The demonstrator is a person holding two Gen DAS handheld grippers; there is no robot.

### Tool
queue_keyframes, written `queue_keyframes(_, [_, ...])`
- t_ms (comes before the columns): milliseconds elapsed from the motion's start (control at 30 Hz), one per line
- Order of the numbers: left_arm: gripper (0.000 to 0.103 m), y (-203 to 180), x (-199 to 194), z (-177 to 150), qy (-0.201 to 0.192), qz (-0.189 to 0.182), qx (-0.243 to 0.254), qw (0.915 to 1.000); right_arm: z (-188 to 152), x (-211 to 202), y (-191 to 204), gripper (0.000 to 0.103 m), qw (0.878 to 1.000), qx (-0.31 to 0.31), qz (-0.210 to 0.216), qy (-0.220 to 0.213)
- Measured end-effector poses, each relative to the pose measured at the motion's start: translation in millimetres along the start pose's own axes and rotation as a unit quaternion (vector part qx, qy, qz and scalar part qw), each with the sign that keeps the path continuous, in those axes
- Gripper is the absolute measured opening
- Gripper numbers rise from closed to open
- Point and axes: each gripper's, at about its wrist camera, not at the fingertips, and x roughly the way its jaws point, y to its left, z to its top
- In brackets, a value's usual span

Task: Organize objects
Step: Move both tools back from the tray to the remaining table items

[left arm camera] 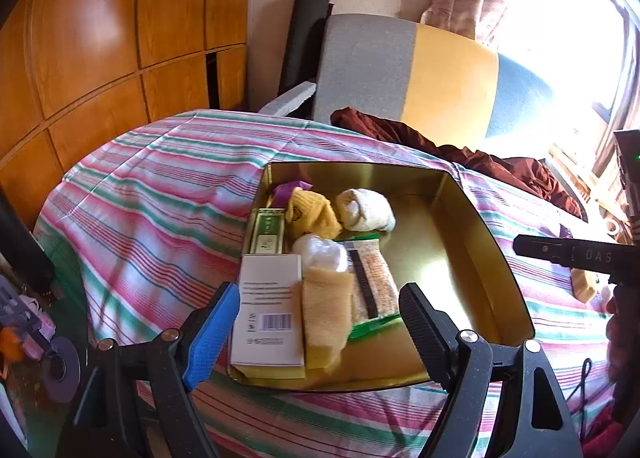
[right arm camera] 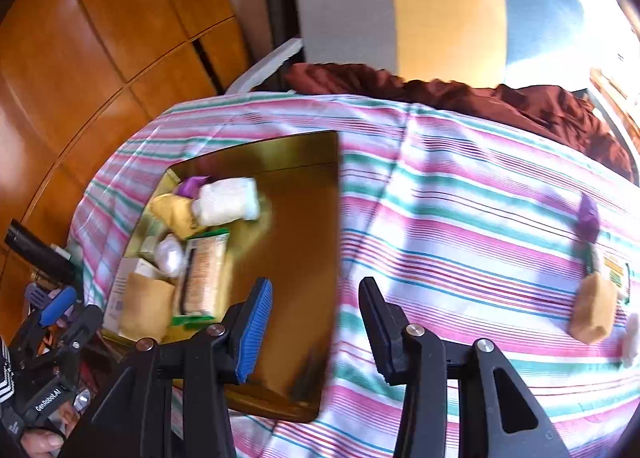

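A gold tin tray [left arm camera: 480, 225] [right arm camera: 304, 242] lies on the striped bedspread. Its left part holds a white box [left arm camera: 269, 318], a green box [left arm camera: 267, 234], a yellow sock [left arm camera: 314, 213], a white sock [left arm camera: 366, 209] [right arm camera: 226, 201], a tan sponge [left arm camera: 325, 318] [right arm camera: 146, 312], a snack packet [left arm camera: 370, 282] [right arm camera: 202, 282] and a white ball [left arm camera: 322, 254]. My left gripper [left arm camera: 316, 318] is open and empty above the tray's near edge. My right gripper [right arm camera: 316, 322] is open and empty over the tray's right rim. A tan sponge [right arm camera: 592, 310], a purple item [right arm camera: 588, 217] and a packet [right arm camera: 616, 274] lie on the bed at right.
The striped bedspread [right arm camera: 460, 193] covers the bed. A maroon cloth [left arm camera: 460, 149] [right arm camera: 480, 97] is bunched at the far edge before a grey, yellow and blue headboard [left arm camera: 448, 81]. Wooden wardrobe doors [left arm camera: 100, 37] stand to the left. Clutter [left arm camera: 32, 338] sits at the lower left.
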Motion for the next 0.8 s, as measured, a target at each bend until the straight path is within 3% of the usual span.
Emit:
queue_keyframes(267, [0.083,-33.7,3.6,4.1,0.004,-0.02,0.04,0.999,-2.4,-35.8,-91.7,0.047,0.994,0.076,-0.065,-0.034])
queue_keyframes(500, [0.083,-68.8,8.4,8.8,0.006,-0.038,0.082,0.9959,-4.0,-70.2,-176.0,0.047,0.979,0.133,-0.137,-0.072])
queue_keyframes(667, [0.083,-99.3,14.7,13.3,0.012,-0.052,0.111,0.9924,-18.7,-85.6,-236.4,0.048,0.956,0.191,-0.193,-0.109])
queue_keyframes(800, [0.083,-129.5,21.6,19.5,0.021,-0.072,0.131,0.9886,-46.6,-91.9,-284.8,0.048,0.927,0.291,-0.197,-0.129])
